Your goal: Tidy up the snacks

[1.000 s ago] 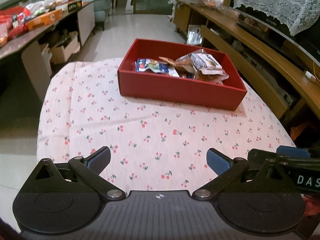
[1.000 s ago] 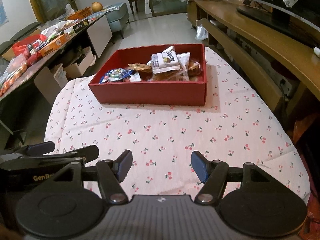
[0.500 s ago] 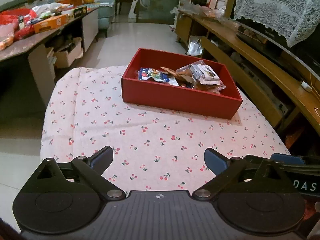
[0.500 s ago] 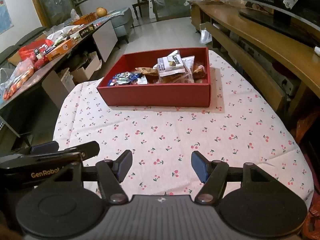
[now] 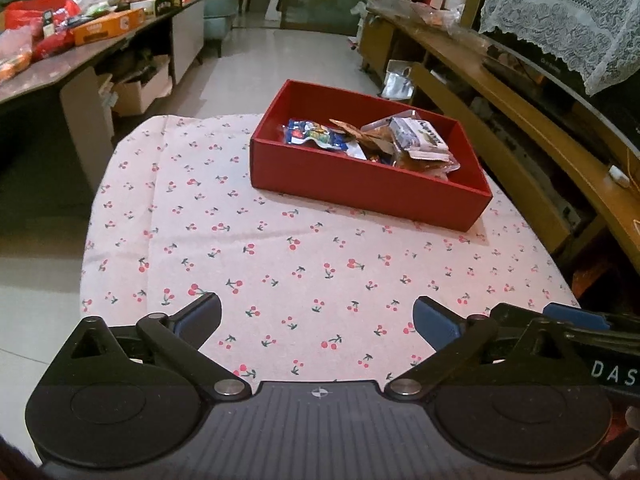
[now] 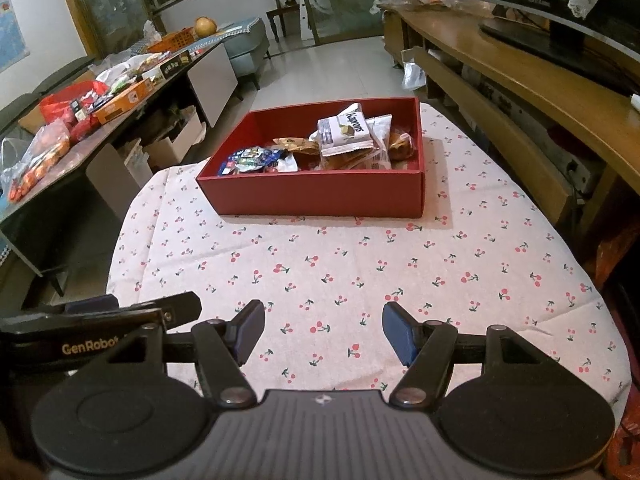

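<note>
Snacks: packets (image 6: 344, 136) piled inside a red box (image 6: 320, 194) on the far part of the counter (image 6: 360, 272), which is covered with a cherry-print cloth.
Left gripper (image 5: 316, 318): jaws opening, nothing between them, well short of the box.
Right gripper (image 6: 323, 330): jaws released and empty, hovering over bare cloth, box ahead.

Two side-by-side wrist views angled down, sharing the red box (image 5: 368, 192) ahead
</note>
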{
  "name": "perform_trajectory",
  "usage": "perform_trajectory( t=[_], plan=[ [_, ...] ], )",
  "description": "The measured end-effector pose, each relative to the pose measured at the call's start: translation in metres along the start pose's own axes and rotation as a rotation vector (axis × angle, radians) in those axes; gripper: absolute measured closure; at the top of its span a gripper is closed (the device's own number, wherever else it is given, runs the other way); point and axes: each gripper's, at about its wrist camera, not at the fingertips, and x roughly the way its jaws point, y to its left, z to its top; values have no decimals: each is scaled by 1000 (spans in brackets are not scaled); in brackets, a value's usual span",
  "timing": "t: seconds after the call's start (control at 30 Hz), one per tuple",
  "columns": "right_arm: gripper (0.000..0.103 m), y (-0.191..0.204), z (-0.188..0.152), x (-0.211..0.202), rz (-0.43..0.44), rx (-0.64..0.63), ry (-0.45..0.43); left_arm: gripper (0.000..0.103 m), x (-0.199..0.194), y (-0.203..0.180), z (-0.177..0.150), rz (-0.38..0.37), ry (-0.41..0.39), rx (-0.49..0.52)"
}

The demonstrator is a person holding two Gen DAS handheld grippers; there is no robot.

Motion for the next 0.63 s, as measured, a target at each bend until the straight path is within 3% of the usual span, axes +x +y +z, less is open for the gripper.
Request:
perform_trajectory(
  t=[0.3,0.63],
  plan=[
    [15,-2,1,1,-13,-1,1,0,-3,-10,-2,25,-54,108],
    [15,-2,0,-1,-29,-8,-7,0,-6,-14,-4,75,-88,142]
  ],
)
